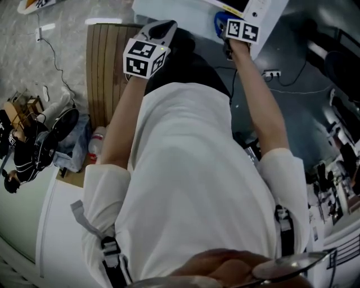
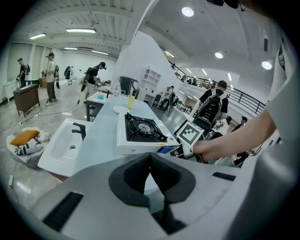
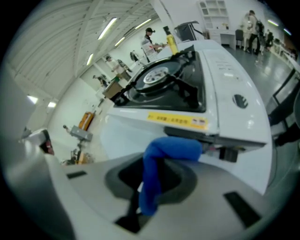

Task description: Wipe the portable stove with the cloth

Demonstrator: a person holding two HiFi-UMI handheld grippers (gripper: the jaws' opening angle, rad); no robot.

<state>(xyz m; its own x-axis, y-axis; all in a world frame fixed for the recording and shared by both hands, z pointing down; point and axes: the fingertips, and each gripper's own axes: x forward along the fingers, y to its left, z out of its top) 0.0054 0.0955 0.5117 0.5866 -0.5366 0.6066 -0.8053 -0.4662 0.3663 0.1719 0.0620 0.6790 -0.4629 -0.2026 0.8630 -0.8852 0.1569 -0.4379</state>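
The blue cloth is clamped in the right gripper, apparently pressed against the front of the portable stove; the left gripper is closed on nothing.

Wide white hall, lit by ceiling strip lights and round downlights. Pale glossy floor. White sink against the counter's left edge; open shelf unit beyond its far end.
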